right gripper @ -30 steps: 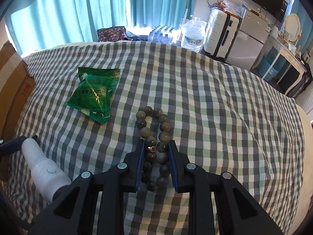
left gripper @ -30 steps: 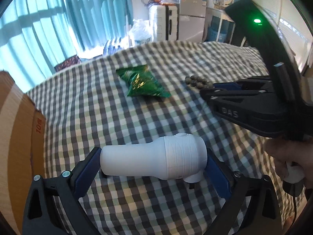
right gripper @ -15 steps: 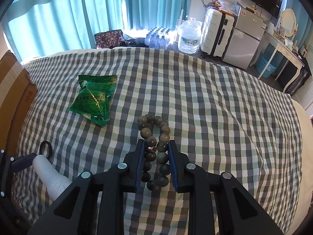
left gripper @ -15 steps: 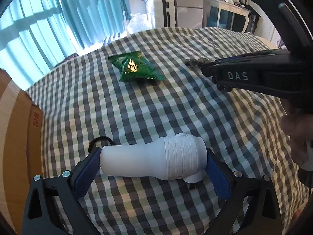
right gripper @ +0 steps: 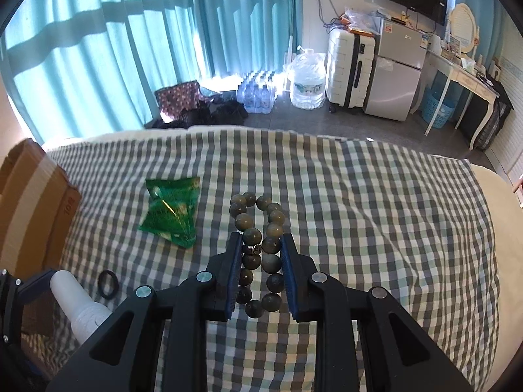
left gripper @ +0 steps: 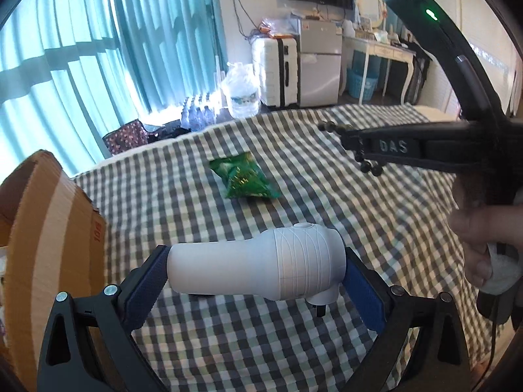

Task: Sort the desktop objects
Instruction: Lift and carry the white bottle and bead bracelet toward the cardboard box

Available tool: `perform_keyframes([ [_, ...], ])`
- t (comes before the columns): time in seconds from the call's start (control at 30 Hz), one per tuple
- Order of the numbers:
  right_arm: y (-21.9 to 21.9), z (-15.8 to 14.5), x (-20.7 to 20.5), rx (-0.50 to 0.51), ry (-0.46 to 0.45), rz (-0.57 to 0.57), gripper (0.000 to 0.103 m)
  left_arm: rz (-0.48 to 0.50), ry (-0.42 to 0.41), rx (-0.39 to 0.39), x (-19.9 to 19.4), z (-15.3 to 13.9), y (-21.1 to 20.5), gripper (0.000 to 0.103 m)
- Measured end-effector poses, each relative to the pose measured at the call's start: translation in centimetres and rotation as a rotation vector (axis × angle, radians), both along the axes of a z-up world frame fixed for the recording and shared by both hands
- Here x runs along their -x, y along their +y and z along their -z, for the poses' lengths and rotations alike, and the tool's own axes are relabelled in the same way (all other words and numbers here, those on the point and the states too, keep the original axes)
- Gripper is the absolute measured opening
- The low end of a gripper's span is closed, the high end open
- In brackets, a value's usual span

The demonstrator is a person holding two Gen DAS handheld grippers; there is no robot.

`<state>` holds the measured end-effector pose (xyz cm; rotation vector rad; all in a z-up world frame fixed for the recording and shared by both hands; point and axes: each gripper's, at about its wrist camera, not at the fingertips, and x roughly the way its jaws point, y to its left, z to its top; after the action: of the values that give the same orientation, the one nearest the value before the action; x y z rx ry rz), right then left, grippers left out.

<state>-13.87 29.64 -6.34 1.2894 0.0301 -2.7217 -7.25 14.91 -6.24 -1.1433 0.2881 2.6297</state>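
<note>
Left wrist view: a white handheld device (left gripper: 258, 263) is clamped end to end in the left gripper (left gripper: 255, 277), above the checked cloth (left gripper: 327, 215).

The device (smooth handle, ribbed rounded head, short nozzle below) is held lengthwise between the blue pads, probably so that it cannot roll while carried. In the right wrist view, a bracelet of dark olive beads (right gripper: 258, 248) is pinched across its loop by the narrowly set right gripper (right gripper: 260, 272), the far beads hanging free. The green foil packet (right gripper: 171, 210) is left lying on the cloth, beyond and to the left of the bracelet; a black ring (right gripper: 109, 284) lies nearer, beside the device. A cardboard box (left gripper: 42, 245), left of the packet, is judged the likely destination.
</note>
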Motion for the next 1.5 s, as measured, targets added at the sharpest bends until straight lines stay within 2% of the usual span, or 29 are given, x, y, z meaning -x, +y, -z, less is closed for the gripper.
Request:
perform_keyframes([
  [0.47, -1.0, -5.2, -4.6, 0.044, 0.104, -0.015, 0.023, -0.121, 0.116, -0.062, -1.6, -6.5, -4.8, 0.101],
  [0.57, -1.6, -5.8, -5.6, 0.058, 0.117, -0.022, 0.023, -0.140, 0.123, -0.085, -1.8, -7.2, -6.0, 0.101],
  [1.07, -5.0, -8.2, -9.5, 0.044, 0.199, -0.074, 0.023, -0.244, 0.195, -0.096, -3.6, -10.8, -12.0, 0.101],
  [1.5, -10.3, -11.0, -11.3, 0.052, 0.259, -0.167, 0.023, -0.307, 0.259, -0.094, -4.7, -13.9, -15.8, 0.101],
])
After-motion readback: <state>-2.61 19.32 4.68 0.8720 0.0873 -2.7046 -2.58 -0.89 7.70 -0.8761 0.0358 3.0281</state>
